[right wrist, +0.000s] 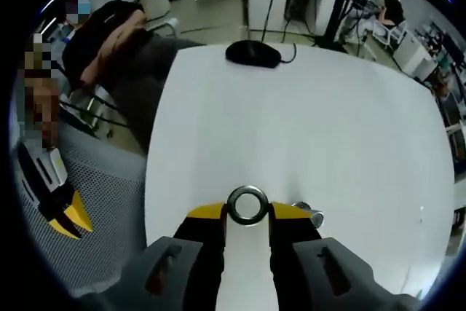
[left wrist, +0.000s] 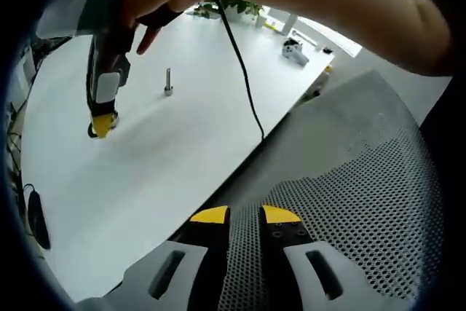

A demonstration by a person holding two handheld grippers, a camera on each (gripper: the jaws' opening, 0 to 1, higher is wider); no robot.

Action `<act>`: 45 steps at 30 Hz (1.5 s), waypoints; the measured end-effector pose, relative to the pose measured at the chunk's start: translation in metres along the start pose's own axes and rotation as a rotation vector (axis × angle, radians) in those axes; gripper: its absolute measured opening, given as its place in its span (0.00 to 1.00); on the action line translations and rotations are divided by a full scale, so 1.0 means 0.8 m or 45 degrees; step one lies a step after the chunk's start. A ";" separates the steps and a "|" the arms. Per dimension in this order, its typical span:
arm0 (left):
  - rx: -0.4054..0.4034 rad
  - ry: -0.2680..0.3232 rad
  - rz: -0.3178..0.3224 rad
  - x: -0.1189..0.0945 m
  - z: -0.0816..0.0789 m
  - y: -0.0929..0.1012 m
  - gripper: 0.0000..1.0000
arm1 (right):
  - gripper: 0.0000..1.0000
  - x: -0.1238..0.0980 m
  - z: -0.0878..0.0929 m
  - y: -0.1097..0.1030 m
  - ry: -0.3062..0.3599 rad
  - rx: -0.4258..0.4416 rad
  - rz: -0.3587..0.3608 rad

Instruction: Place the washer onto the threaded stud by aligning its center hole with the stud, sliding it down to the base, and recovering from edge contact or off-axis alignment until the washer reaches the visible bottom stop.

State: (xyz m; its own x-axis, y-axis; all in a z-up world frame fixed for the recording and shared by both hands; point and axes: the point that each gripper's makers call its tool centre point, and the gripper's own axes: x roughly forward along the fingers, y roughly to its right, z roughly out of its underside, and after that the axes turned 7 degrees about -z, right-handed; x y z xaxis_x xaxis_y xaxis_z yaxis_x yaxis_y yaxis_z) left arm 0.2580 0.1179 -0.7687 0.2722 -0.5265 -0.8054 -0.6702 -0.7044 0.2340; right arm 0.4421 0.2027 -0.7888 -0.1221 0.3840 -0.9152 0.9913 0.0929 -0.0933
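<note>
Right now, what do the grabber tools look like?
Each gripper has two dark jaws with yellow tips and grey plastic bodies with slots. The right gripper looks the same. In the left gripper view, a black cable trails across the white table.

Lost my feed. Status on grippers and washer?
Right gripper shut on washer, low over table. Left gripper empty, back over mesh chair. Stud bare; cable nearby.

The desk (right wrist: pixel 306 129) is plain white. The washer (right wrist: pixel 247 205) is shiny silver, as is the stud (left wrist: pixel 168 82). The right gripper (right wrist: pixel 247 216) has yellow tips on black and grey, like the left gripper (left wrist: pixel 245 216). A chair back (left wrist: pixel 364 180) is grey dotted mesh. The mouse (right wrist: pixel 253 53) and cable (left wrist: pixel 244 71) are black.
</note>
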 end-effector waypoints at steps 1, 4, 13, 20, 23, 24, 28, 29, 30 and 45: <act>0.000 0.000 0.000 0.000 0.000 0.000 0.14 | 0.23 -0.003 -0.001 0.002 -0.002 -0.006 0.004; 0.001 0.000 0.000 0.000 0.000 0.000 0.14 | 0.23 -0.012 -0.006 0.008 -0.007 -0.026 0.013; 0.001 -0.003 0.002 0.000 0.001 0.000 0.14 | 0.23 -0.039 -0.016 0.033 -0.009 -0.052 0.071; 0.001 -0.008 0.003 0.000 0.001 0.001 0.14 | 0.23 -0.051 -0.018 0.051 -0.020 -0.054 0.104; 0.002 -0.010 0.005 0.001 0.001 0.001 0.14 | 0.23 -0.055 -0.020 0.057 -0.021 -0.050 0.112; 0.003 -0.010 0.006 0.001 0.001 0.001 0.14 | 0.23 -0.058 -0.020 0.061 -0.027 -0.054 0.116; 0.002 -0.009 0.007 0.000 0.001 0.001 0.14 | 0.23 -0.062 -0.020 0.067 -0.045 -0.056 0.122; 0.002 -0.009 0.007 0.000 0.001 0.001 0.14 | 0.23 -0.062 -0.020 0.069 -0.049 -0.057 0.124; 0.001 -0.008 0.007 0.000 0.001 0.001 0.14 | 0.23 -0.063 -0.019 0.072 -0.055 -0.057 0.127; 0.069 0.099 0.021 0.002 -0.014 0.006 0.15 | 0.23 -0.059 -0.017 0.070 -0.069 -0.080 0.096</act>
State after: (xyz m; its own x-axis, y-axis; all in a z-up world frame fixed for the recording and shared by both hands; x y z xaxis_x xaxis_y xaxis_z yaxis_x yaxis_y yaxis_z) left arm 0.2633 0.1081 -0.7629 0.3124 -0.5748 -0.7563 -0.7109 -0.6696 0.2152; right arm 0.5025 0.2022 -0.7457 -0.0431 0.3423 -0.9386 0.9923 0.1240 -0.0004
